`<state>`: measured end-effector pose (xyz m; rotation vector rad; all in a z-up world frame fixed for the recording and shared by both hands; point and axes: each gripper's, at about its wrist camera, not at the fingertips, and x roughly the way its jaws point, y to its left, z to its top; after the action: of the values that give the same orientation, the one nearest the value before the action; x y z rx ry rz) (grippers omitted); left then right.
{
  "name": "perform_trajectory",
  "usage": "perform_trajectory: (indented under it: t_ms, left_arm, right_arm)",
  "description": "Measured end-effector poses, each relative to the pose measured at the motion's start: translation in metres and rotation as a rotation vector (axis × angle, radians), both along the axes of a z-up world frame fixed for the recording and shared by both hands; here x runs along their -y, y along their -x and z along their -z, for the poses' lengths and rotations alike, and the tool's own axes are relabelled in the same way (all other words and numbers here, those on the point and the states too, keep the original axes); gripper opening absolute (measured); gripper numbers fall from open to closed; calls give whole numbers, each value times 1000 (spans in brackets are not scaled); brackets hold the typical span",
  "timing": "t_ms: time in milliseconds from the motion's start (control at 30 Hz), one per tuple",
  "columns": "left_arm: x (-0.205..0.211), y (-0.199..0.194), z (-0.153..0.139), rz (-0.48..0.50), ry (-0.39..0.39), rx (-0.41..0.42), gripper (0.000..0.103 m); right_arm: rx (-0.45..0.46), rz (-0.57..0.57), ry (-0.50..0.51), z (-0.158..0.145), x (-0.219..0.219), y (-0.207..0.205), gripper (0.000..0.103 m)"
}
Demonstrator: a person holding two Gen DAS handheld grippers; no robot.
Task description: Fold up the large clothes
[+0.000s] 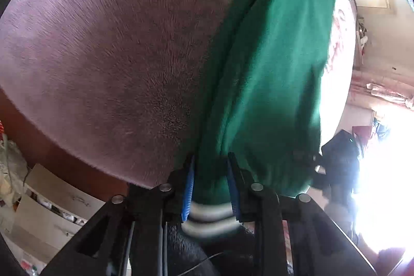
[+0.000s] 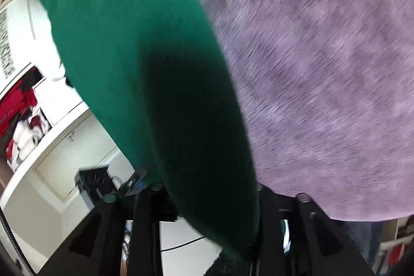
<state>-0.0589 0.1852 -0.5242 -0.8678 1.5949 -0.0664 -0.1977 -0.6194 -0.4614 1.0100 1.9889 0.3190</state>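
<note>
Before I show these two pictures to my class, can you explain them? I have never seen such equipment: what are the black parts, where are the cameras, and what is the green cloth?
Each picture comes from a camera mounted on a hand-held two-finger gripper, looking along its fingers. The left gripper pinches the green garment near its striped cuff. In the right view the same garment drapes over the right gripper, hiding its fingers. Below lies a fuzzy purple blanket.

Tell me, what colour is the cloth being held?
Green cloth, with white stripes at one end; clearest in the left wrist view.
</note>
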Motion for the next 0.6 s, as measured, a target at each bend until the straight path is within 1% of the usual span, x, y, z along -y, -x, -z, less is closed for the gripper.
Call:
perform_trajectory:
  t_ms: [33, 67, 100, 133, 167, 233, 267, 300, 333, 367, 400, 433, 467, 500, 533, 567, 600]
  left_arm:
    - [-5, -1, -14, 14, -20, 9, 29]
    - [-11, -3, -28, 21, -44, 21, 32]
    - [-15, -3, -38, 25, -61, 33, 34]
    - [-16, -11, -48, 32, -69, 53, 34]
    - [-16, -27, -56, 46, -74, 79, 35]
    - [-14, -58, -66, 70, -108, 144, 35]
    - [-11, -84, -67, 83, -130, 180, 35]
    - [-11, -99, -66, 92, -144, 203, 35]
    - [-6, -129, -66, 95, -172, 246, 35]
    - [0, -160, -64, 89, -214, 261, 35]
    - [3, -179, -62, 91, -216, 271, 34]
    - [10, -209, -58, 104, -206, 295, 34]
    - [14, -225, -54, 112, -230, 308, 34]
    - [21, -248, -50, 131, -267, 324, 34]
    - [28, -268, -38, 165, -293, 318, 35]
    - [33, -284, -20, 200, -325, 284, 35]
    - [34, -293, -2, 216, -339, 246, 34]
  right_arm:
    - [10, -8, 24, -6, 7, -6, 46]
    - [35, -38, 70, -15, 14, -14, 55]
    - [66, -60, 113, -24, 20, -21, 59]
    - [99, -90, 160, -35, 27, -29, 62]
    - [135, -124, 199, -46, 34, -39, 62]
    - [198, -125, 217, -64, 36, -61, 62]
    - [228, -129, 224, -72, 36, -75, 62]
    - [255, -133, 228, -77, 34, -86, 62]
    - [298, -138, 236, -84, 29, -102, 62]
    - [339, -153, 259, -89, 23, -118, 62]
    - [366, -169, 280, -92, 13, -140, 62]
    - [409, -188, 298, -97, -2, -160, 61]
    - [470, -214, 304, -100, -16, -180, 57]
    - [499, -229, 307, -100, -27, -195, 54]
    - [518, -237, 292, -90, -29, -224, 52]
    - [531, -248, 267, -83, -44, -240, 52]
    - [530, -257, 275, -76, -54, -271, 52]
